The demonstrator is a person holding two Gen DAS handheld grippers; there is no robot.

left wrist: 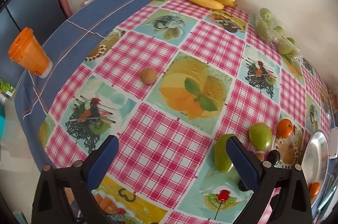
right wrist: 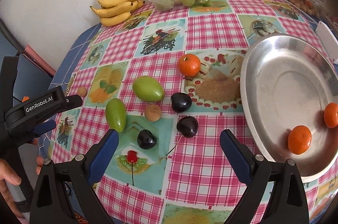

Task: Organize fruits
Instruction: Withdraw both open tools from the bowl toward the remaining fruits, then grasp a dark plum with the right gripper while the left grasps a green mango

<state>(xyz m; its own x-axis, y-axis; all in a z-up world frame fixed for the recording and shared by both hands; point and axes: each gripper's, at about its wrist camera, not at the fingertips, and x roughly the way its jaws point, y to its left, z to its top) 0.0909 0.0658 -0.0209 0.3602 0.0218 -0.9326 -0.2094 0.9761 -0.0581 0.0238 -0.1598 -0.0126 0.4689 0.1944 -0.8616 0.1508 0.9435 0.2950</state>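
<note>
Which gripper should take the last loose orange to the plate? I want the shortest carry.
Likely right: the right gripper is open beside the metal plate, the orange ahead. The left gripper is farther away.

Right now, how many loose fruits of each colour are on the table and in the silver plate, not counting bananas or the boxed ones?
Orange: 3
Green: 2
Dark purple: 3
Brown: 2
Total: 10
</note>
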